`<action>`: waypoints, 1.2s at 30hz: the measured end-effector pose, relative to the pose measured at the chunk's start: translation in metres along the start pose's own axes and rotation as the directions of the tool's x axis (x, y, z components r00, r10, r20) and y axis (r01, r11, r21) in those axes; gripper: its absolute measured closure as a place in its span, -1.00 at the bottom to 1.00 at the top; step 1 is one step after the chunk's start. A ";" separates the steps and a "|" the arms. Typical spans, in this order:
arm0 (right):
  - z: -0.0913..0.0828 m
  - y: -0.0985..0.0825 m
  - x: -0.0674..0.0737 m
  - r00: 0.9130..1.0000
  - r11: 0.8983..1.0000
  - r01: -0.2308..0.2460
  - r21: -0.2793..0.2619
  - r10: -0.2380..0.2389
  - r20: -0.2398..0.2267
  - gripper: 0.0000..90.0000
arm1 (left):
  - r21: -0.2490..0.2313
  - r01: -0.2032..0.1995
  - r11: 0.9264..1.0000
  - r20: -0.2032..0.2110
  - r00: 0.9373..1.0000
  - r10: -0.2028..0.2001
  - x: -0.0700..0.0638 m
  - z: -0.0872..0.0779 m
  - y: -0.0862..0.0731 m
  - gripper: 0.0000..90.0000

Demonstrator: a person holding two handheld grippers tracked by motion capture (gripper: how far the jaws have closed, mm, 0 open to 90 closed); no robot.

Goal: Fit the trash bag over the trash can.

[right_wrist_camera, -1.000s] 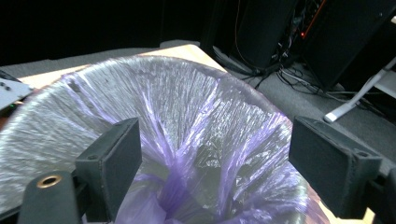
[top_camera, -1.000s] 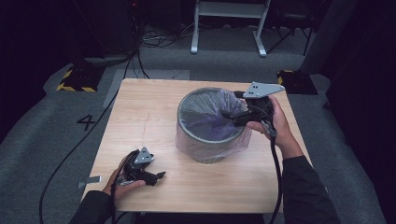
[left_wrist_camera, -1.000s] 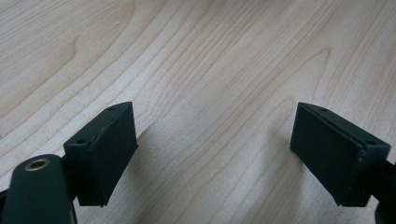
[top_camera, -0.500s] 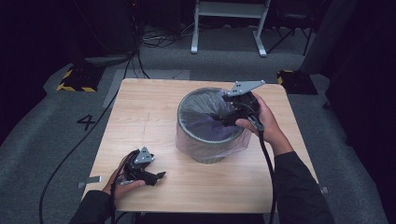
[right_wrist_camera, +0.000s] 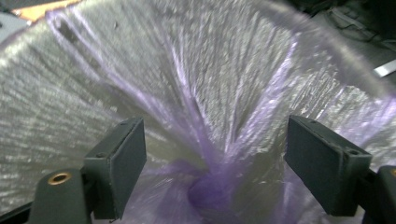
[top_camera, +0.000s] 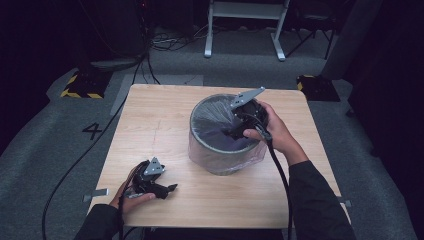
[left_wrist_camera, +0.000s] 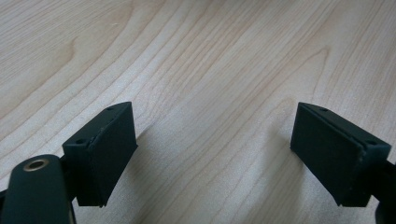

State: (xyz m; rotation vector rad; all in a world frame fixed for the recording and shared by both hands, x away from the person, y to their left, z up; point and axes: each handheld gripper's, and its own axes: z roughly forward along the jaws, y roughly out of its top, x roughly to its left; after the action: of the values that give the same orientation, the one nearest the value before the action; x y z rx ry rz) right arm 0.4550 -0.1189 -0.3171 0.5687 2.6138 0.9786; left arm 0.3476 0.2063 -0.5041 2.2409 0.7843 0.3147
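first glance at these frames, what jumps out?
The round bin lined with a pale purple plastic bag, standing right of the table's middle. The right tongs dip into its mouth, jaws apart and just closing a little, the bag's gathered plastic between them but not pinched. The left tongs rest open on bare wood at the near left edge.

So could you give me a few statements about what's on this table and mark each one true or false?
1. The bin is lined with a purple bag. True.
2. The right gripper reaches into the bin. True.
3. The left gripper holds a cup. False: its jaws are open above bare table.
4. The bin lies on its side. False: it stands upright.
5. The right gripper's jaws are clamped shut. False: they are apart.
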 end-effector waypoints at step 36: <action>0.004 -0.005 0.001 0.999 0.995 0.039 0.094 -0.039 0.000 -0.54 | -0.001 -0.008 1.000 0.010 1.000 0.008 0.000 0.000 0.000 -0.69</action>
State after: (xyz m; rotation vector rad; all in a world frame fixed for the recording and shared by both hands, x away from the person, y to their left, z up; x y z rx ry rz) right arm 0.4543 -0.1192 -0.3236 0.5384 2.6696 0.8467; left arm 0.3478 0.2063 -0.5043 2.2435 0.7697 0.3076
